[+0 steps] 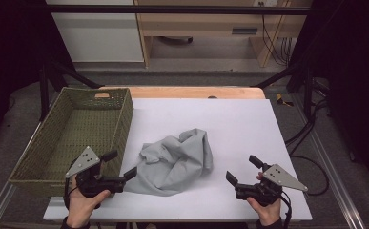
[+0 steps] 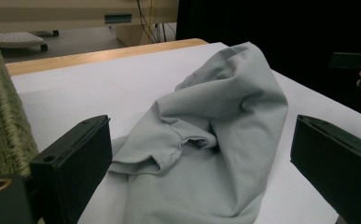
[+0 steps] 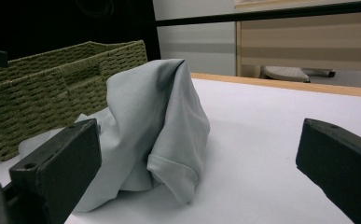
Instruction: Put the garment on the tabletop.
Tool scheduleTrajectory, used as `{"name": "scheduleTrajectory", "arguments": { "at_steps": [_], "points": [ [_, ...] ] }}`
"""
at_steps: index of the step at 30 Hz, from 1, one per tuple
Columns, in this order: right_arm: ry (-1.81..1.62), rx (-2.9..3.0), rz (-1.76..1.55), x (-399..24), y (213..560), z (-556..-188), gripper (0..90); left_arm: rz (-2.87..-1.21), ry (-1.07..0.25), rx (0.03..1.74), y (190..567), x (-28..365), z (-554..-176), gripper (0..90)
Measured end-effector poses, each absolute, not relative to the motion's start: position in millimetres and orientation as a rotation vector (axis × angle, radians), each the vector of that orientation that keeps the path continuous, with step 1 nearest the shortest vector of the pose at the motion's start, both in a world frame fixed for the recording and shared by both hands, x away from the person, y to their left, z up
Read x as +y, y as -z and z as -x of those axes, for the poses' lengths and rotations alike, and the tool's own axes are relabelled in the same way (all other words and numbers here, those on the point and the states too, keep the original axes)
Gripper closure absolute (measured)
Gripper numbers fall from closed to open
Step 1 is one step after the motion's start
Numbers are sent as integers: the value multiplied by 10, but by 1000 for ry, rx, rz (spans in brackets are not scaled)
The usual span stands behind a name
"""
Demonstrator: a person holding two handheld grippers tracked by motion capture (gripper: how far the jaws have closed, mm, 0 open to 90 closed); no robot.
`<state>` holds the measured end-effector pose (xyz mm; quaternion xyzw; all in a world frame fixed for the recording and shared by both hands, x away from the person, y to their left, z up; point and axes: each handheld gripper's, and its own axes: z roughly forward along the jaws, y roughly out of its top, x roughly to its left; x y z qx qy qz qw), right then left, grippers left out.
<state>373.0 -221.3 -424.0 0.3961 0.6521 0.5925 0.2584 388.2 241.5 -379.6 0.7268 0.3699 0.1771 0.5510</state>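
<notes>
I am gripping black tongs in each hand. My left tongs [image 1: 120,168] are wearing a grey three-cornered plate on top, dotted with small dark screw holes, and my right tongs [image 1: 241,169] are carrying a matching plate. A black cable is trailing from the rear of each body. Seen up close, the jaws are showing as thick, matte black blocks with squared ends, each with a small round hole near its base, and a brass-coloured ring is sitting beside the left one's.
</notes>
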Motion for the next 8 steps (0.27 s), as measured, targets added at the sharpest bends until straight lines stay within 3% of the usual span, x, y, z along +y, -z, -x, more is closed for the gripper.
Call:
{"name": "scheduleTrajectory", "arguments": {
  "at_steps": [8],
  "points": [
    [-1603, 1775, -1077, -2219, 4232, -3718, 3, -1720, -435, 888, 3865, 2453, -3880, 54]
  ]
}}
